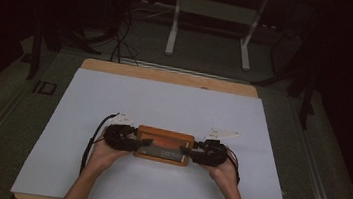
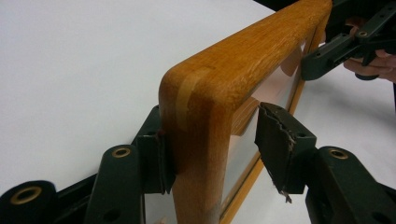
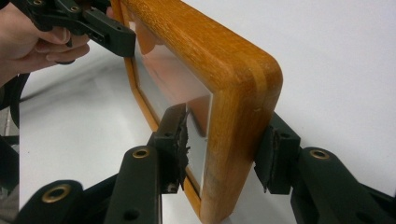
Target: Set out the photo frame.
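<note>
Nearest me, the person's forearms come in over the front edge of the desk (image 1: 114, 97), each hand wrapped round a hand-held gripper, and between them they carry a wooden frame (image 1: 164, 145) with a clear pane set in it. The left hand-held gripper (image 1: 135, 141) straddles the frame's left short side: in the left gripper view one pad (image 2: 161, 161) lies against the outer wood, while the other pad (image 2: 275, 144) stands a little off the pane side, so the jaws bracket the rail more than pinch it. The right hand-held gripper (image 1: 192, 153) does the same at the opposite end, and there its inner pad (image 3: 180, 135) touches the pane and the outer pad (image 3: 268, 156) sits just at the wood, which looks like a firmer hold. Taking both short ends at once, I judge, keeps the long frame level and stops it swinging. The frame stands on its edge, tilted, low over the white sheet in the front middle of the desk; whether its bottom edge rests there I cannot tell. Further back, beyond the desk, a pale stand (image 1: 175, 24) and loose cables (image 1: 121, 38) lie on the dim floor
</note>
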A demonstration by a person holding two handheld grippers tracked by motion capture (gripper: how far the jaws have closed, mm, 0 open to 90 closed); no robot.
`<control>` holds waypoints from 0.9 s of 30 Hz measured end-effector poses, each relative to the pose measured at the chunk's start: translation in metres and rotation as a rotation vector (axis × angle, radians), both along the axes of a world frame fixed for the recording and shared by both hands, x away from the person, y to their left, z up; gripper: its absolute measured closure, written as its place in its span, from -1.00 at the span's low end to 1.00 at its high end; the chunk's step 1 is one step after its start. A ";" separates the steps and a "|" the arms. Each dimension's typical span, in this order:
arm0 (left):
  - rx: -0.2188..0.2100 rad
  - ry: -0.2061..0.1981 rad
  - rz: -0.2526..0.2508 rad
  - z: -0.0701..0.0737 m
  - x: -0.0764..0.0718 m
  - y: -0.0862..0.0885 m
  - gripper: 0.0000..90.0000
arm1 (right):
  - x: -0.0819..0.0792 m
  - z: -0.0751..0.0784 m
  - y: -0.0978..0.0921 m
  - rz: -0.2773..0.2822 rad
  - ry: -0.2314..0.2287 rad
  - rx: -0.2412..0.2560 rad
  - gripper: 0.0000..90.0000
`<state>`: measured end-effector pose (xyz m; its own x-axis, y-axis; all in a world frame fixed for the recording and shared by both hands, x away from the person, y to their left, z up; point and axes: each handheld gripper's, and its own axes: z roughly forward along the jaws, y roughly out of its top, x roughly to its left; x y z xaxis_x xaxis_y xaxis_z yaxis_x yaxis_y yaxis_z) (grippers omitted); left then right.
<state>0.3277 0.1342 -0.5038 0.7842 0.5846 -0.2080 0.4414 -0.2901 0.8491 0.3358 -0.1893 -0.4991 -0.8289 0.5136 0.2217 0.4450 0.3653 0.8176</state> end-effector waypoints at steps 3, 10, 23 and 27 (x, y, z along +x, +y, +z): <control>0.018 -0.013 0.023 -0.001 0.000 -0.003 0.02 | 0.002 -0.001 0.001 -0.011 -0.003 0.002 0.26; 0.025 -0.023 0.047 -0.002 0.000 -0.006 -0.02 | 0.005 -0.004 0.001 -0.028 0.000 0.015 0.24; 0.005 0.003 0.050 -0.006 0.004 -0.002 -0.12 | 0.006 -0.006 -0.001 -0.043 -0.009 0.024 0.20; 0.008 -0.002 0.062 -0.005 0.003 0.001 -0.13 | 0.006 -0.006 -0.002 -0.046 -0.011 0.025 0.20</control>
